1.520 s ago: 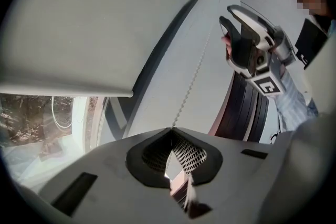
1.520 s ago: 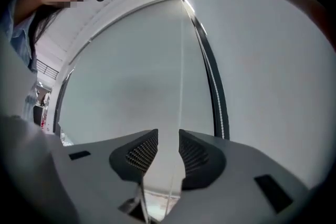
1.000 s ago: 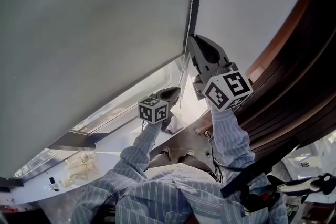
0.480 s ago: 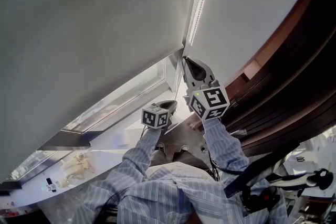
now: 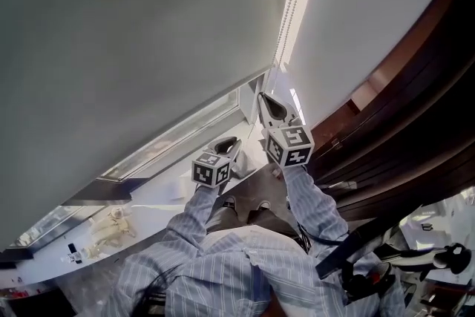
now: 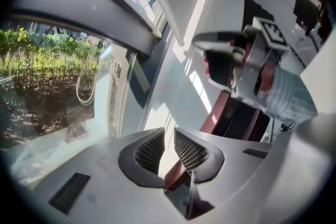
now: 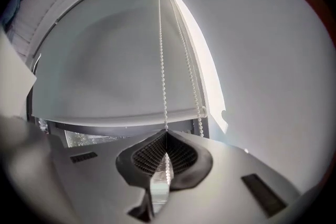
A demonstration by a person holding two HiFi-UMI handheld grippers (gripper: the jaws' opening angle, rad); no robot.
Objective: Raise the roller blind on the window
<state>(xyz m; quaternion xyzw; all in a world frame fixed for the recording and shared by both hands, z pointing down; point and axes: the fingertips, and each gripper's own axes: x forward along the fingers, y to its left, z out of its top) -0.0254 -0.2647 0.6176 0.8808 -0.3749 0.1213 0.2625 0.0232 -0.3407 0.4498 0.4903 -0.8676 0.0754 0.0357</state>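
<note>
**A:** Now that the right gripper [image 7: 166, 138] has come down with its jaws clamped on the bead chain [image 7: 162, 60], has the roller blind [image 5: 148, 33] actually lifted?

**B:** Some. Its bottom bar [image 7: 121, 119] hangs above a strip of bare window glass [image 5: 174, 141]. That strip looks a little taller than a second ago, though the head camera tilted too, so I would not swear to how much.

**A:** And the left gripper [image 6: 168, 134]?

**B:** It has sunk as well, and sits lower than the right one, just to its left. Its jaws have just been opening — there is a narrow gap now, with nothing between the pads.

**A:** So it is free to reach?

**B:** I judge so. The right pull looks near its low end, so the left gripper should go up and take the chain higher before the right one lets go. The blind still covers most of the pane — several more pulls are probably needed.
</note>
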